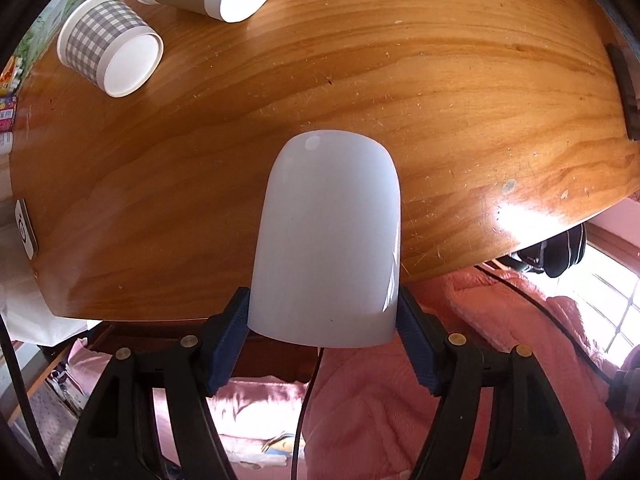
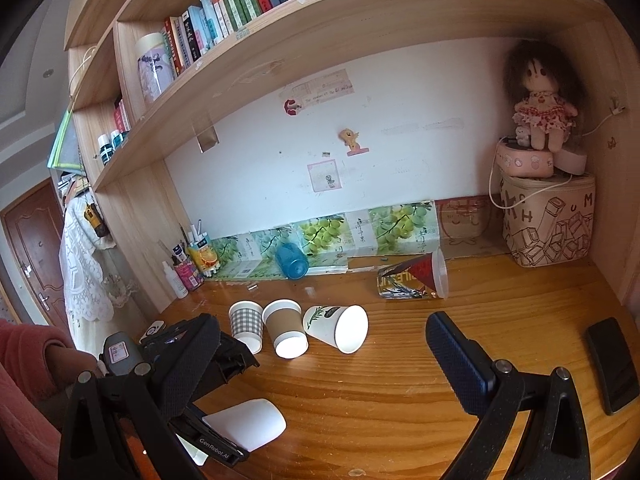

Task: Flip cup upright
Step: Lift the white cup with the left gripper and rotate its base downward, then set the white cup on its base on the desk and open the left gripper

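Wooden desk point(image 2: 400, 380) beneath bookshelf point(image 2: 320, 32), cups strewn.

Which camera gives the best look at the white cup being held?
The left wrist view: the white cup fills its centre, clamped in the left tool. The right wrist view shows the cup small and partly hidden.

The white cup point(image 1: 326, 236) is plain, glossy and smooth-walled, with a rounded closed base. It lies roughly horizontal, held off the wooden desk point(image 1: 440, 80) near the desk's front edge, base pointing out over the desktop and rim end nearest the left wrist camera. From the right wrist view the same cup point(image 2: 250, 422) shows on its side, base toward the desk's middle, well short of the row of paper cups point(image 2: 286, 330).
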Action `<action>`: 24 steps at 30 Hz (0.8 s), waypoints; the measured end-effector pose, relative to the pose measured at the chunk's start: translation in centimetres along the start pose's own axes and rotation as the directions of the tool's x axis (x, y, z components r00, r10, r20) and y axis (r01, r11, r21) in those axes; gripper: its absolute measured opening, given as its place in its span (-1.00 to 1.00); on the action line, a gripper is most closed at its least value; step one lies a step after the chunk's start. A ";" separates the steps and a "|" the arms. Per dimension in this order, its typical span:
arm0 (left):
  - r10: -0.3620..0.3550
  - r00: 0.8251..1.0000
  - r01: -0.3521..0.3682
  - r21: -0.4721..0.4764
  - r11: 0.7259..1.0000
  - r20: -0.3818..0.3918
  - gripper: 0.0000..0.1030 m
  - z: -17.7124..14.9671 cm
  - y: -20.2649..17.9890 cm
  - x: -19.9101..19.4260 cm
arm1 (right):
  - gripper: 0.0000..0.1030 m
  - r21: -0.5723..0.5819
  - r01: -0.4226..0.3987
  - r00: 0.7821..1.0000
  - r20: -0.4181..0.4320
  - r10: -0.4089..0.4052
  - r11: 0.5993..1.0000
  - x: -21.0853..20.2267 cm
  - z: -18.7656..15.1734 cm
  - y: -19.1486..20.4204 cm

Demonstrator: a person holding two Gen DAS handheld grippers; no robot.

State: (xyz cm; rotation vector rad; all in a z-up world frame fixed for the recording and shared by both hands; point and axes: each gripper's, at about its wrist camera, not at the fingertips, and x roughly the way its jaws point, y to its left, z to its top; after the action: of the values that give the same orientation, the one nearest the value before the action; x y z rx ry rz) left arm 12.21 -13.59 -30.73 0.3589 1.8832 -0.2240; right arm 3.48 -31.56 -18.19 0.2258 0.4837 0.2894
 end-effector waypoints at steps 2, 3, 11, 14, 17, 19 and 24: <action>0.007 0.997 -0.006 0.017 1.000 -0.073 0.44 0.6 -0.1 0.0 | 1.00 0.013 0.010 1.000 0.006 -0.010 1.000 -0.1 0.0 -0.3; 0.005 0.994 -0.003 0.016 1.000 -0.108 0.44 1.0 -0.1 0.0 | 1.00 0.018 0.015 1.000 0.010 -0.016 1.000 -0.1 0.0 -0.4; -0.066 0.927 0.072 0.003 0.997 -0.370 0.44 5.1 -0.5 0.3 | 1.00 0.053 0.051 0.998 0.035 -0.053 0.997 -0.1 0.3 -1.2; -0.149 0.865 0.142 -0.052 0.989 -0.479 0.44 6.5 -0.1 1.0 | 1.00 0.060 0.064 0.997 0.040 -0.066 0.996 0.0 0.3 -1.4; -0.169 0.822 0.163 -0.060 0.985 -0.544 0.44 7.6 -0.2 1.5 | 1.00 0.070 0.079 0.996 0.040 -0.082 0.994 0.1 0.5 -1.8; -0.168 0.808 0.169 -0.050 0.984 -0.565 0.44 8.5 -0.3 1.6 | 1.00 0.076 0.093 0.995 0.037 -0.096 0.993 0.3 0.5 -2.1; -0.139 0.804 0.160 -0.015 0.987 -0.578 0.45 10.3 0.2 2.6 | 1.00 0.101 0.126 0.991 0.032 -0.130 0.987 0.6 0.7 -3.0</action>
State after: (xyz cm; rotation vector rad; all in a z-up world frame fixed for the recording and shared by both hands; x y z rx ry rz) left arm 20.56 -16.44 -36.55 0.3225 2.5227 -0.2755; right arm 5.02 -34.28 -18.65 0.2948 0.4725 0.1354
